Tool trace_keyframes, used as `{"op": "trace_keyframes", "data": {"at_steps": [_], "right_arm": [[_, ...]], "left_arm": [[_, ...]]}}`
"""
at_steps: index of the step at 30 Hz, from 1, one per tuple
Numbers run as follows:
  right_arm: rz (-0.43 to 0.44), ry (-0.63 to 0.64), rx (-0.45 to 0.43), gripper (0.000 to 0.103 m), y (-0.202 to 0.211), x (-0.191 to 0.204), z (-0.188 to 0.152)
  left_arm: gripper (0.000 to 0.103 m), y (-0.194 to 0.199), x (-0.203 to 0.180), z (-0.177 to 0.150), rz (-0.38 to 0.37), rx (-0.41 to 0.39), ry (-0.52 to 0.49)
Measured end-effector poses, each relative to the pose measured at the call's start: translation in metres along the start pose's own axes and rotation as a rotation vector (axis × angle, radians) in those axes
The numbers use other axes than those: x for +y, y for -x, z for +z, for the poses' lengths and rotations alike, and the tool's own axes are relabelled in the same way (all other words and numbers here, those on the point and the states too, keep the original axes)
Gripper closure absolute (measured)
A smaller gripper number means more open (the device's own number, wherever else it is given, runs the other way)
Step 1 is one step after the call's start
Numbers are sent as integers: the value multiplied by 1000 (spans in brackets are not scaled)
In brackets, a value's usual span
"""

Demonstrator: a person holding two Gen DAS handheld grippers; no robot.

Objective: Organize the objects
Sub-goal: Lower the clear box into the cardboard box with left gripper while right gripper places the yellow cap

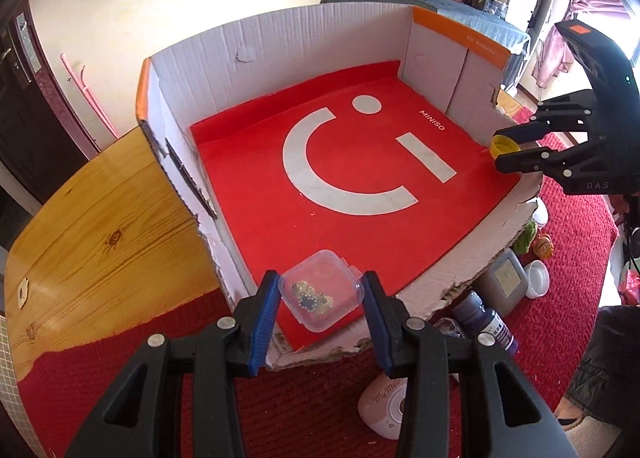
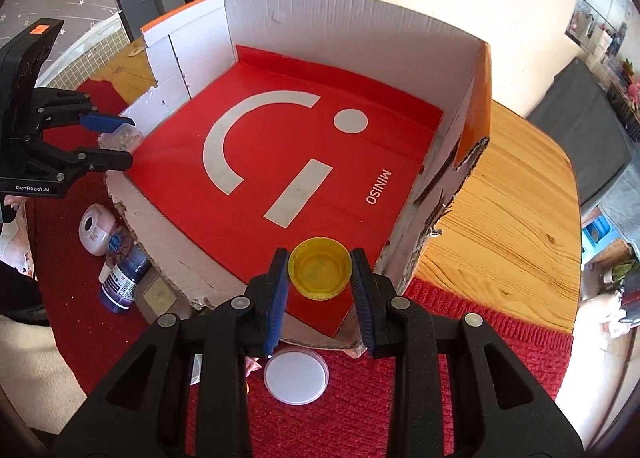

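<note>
Left gripper (image 1: 320, 298) clamped on small clear lidded container (image 1: 320, 294), held over near edge of cardboard box (image 1: 280, 45) with red liner. Right gripper (image 2: 320, 278) clamped on yellow round cup (image 2: 320, 268), over opposite box corner.

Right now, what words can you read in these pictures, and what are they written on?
"MINISO": on the red sheet lining the cardboard box.
"GenRobot.AI": on the left tongs, seen from the right wrist.
"DAS": on the right tongs, cut off at the picture's edge.
"My Melo...": on the pink case, partly hidden.
Purple bottle label: too small to read.
Orange strip print: too blurred.
</note>
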State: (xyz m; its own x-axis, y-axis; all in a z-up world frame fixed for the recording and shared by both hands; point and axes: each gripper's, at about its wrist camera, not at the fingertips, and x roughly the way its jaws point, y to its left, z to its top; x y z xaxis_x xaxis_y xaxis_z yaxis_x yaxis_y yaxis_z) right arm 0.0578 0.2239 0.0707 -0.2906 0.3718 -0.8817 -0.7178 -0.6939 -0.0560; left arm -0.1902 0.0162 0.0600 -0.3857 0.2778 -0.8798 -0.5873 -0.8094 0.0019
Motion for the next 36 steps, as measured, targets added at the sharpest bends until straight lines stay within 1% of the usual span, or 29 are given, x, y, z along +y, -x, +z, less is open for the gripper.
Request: {"op": "trace_keyframes", "data": {"at_steps": [3, 6, 10, 13, 18, 23, 28, 36], "right_arm": [[7, 20, 58, 74, -10, 1, 2], [2, 39, 85, 74, -12, 2, 5], [-4, 44, 108, 74, -15, 0, 9], [-9, 55, 125, 74, -17, -1, 12], [-12, 90, 156, 74, -20, 4, 16], [-6, 112, 207, 74, -29, 10, 18], [13, 96, 222, 74, -30, 9, 18], [6, 87, 239, 74, -29, 10, 19]], "left_arm": [[59, -7, -2, 3, 2, 30, -29], [59, -13, -6, 6, 20, 40, -68], [59, -19, -7, 10, 5, 66, -93], [59, -23, -11, 10, 9, 77, -115], [59, -27, -10, 13, -4, 93, -118], [58, -28, -10, 15, -3, 104, -127], [58, -29, -10, 17, -5, 110, -131], [58, -28, -10, 18, -5, 111, -133]]}}
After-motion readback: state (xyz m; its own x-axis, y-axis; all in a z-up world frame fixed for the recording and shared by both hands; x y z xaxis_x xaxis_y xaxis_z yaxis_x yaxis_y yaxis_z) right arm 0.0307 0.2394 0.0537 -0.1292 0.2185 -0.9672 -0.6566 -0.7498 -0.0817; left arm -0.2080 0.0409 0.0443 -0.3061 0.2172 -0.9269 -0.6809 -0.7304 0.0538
